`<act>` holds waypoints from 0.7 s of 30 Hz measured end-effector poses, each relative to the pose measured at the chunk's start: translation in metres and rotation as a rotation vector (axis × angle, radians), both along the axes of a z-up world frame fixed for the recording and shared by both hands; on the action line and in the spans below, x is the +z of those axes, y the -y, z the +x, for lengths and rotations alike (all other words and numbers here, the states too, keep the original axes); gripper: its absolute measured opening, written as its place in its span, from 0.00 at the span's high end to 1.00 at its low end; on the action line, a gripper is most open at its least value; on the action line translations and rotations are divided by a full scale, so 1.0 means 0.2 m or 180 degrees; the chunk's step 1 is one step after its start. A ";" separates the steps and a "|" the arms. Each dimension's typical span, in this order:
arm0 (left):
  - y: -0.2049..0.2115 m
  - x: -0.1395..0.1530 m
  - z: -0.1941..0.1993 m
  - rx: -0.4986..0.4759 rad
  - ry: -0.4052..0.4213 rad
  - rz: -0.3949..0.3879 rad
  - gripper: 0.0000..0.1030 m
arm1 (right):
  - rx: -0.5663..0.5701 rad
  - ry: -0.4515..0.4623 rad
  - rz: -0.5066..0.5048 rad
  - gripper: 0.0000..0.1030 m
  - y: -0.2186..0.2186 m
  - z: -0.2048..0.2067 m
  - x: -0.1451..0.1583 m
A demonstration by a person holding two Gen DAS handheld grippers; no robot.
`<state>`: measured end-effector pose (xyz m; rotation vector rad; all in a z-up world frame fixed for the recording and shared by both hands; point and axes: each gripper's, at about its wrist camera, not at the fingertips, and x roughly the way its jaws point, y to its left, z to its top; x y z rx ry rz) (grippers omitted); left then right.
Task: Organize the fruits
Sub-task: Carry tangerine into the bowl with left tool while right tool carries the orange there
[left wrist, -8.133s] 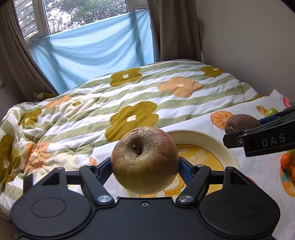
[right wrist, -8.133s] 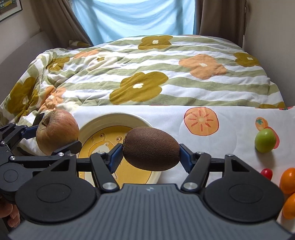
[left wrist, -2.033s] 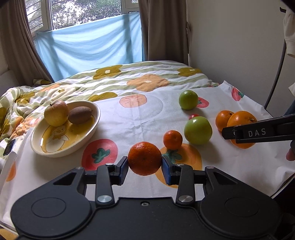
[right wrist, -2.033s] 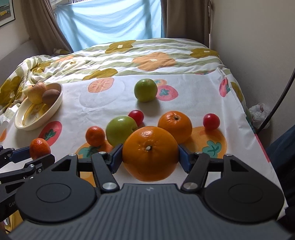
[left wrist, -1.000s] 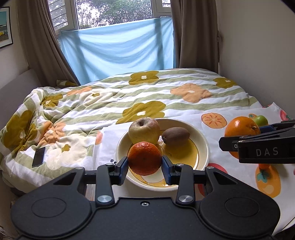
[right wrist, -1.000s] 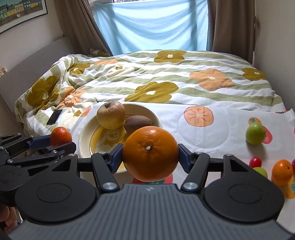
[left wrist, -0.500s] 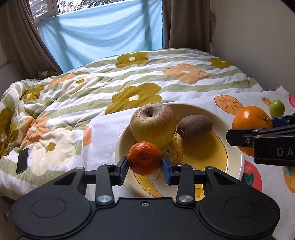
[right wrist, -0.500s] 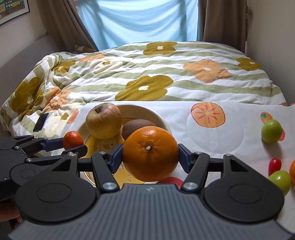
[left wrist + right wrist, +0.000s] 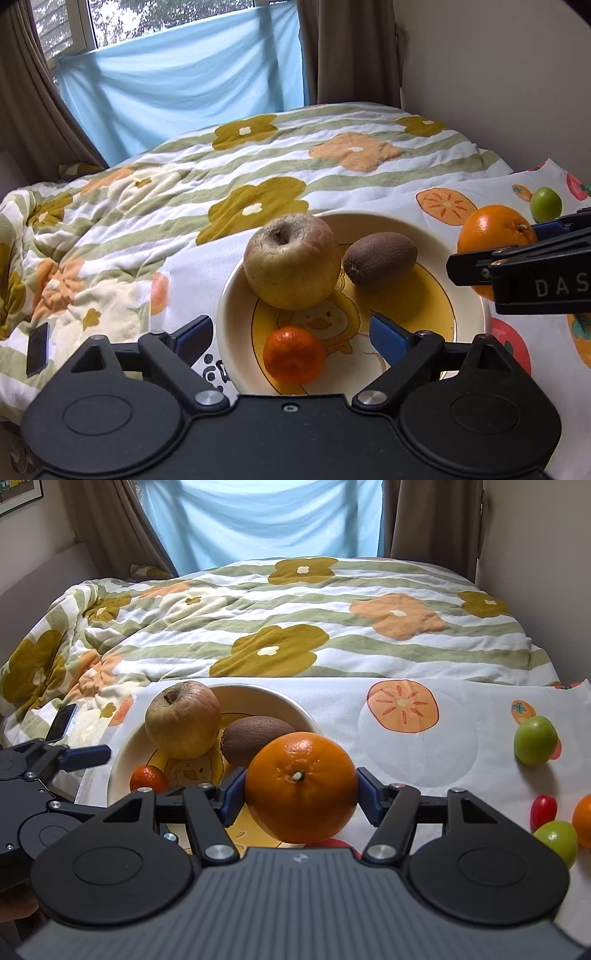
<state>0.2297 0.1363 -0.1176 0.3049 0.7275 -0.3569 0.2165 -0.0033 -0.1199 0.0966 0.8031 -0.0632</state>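
Bowl [image 9: 472,295] now holds apple [image 9: 291,260], kiwi [image 9: 380,256] and mandarin [image 9: 293,354]. Left gripper [image 9: 291,336], jaws just opened wide, straddles the mandarin without touching. Right gripper [image 9: 301,794] pinches the orange [image 9: 301,786] at the bowl's right edge, not yet placed. Green fruits [image 9: 535,740] and a cherry tomato [image 9: 543,808] remain far right of the bowl.

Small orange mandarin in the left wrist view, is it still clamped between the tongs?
No, the small orange mandarin lies in the cream bowl, blue pads apart.

Black claw [image 9: 291,334], blue pads [image 9: 386,334]
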 end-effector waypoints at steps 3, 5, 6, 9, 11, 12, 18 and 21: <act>0.00 0.01 -0.03 -0.0002 0.0020 0.0060 0.08 | 0.0048 -0.0017 -0.0035 0.25 -0.01 0.00 0.01; -0.02 0.01 -0.05 0.0034 -0.0009 0.0030 0.08 | 0.0096 -0.0019 -0.0060 0.25 -0.02 0.00 0.02; -0.03 0.01 -0.06 0.0056 -0.0024 0.0012 0.08 | 0.0124 -0.0017 -0.0070 0.25 -0.03 0.00 0.02; -0.05 0.01 -0.09 0.0099 -0.0045 0.0002 0.08 | 0.0206 -0.0018 -0.0091 0.25 -0.06 0.02 0.01; -0.06 0.01 -0.12 0.0115 -0.0046 0.0025 0.08 | 0.0269 -0.0036 -0.0150 0.25 -0.09 0.04 -0.02; -0.06 0.00 -0.13 0.0116 -0.0053 0.0039 0.08 | 0.0305 -0.0051 -0.0168 0.25 -0.11 0.06 -0.03; -0.08 -0.01 -0.18 0.0168 -0.0096 0.0043 0.08 | 0.0455 -0.0086 -0.0227 0.25 -0.17 0.09 -0.10; -0.10 -0.02 -0.20 0.0207 -0.0105 0.0032 0.08 | 0.0500 -0.0121 -0.0244 0.25 -0.19 0.11 -0.14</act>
